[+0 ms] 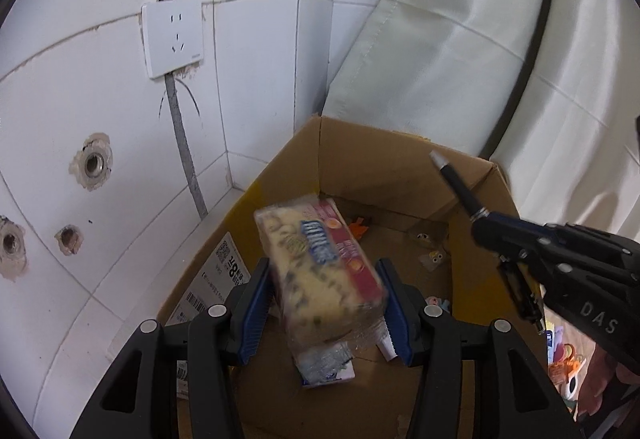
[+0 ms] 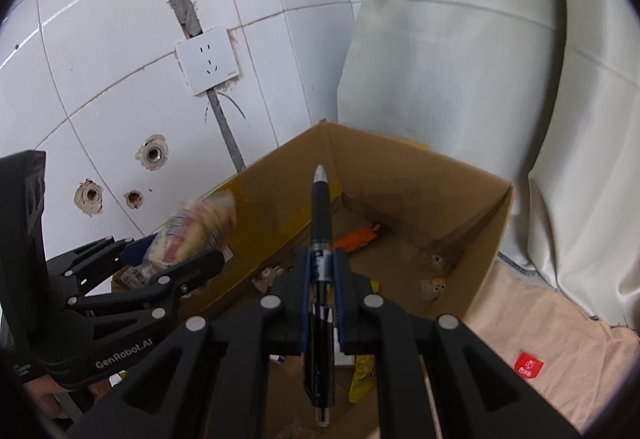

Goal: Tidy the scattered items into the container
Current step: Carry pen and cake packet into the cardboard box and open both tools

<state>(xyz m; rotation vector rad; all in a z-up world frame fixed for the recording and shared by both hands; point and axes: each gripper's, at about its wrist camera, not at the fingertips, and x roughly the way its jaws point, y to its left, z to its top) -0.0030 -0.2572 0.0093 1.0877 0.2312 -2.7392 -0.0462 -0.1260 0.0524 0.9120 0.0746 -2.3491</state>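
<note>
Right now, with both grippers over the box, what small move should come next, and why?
Probably open the right gripper: its pen already points over the cardboard box. The snack packet looks blurred between the left gripper's spread fingers, seemingly already dropping.

brown cardboard box [image 1: 384,167]; yellow-and-red speckled snack pack [image 1: 320,271]; black pen [image 2: 322,215], silver tip.

One cardboard box [image 2: 472,239] is in view, with two grippers over it. There is one snack packet [image 1: 320,271], one pen [image 2: 322,215], one wall socket [image 2: 208,66] and three drilled holes in the tiles.
</note>
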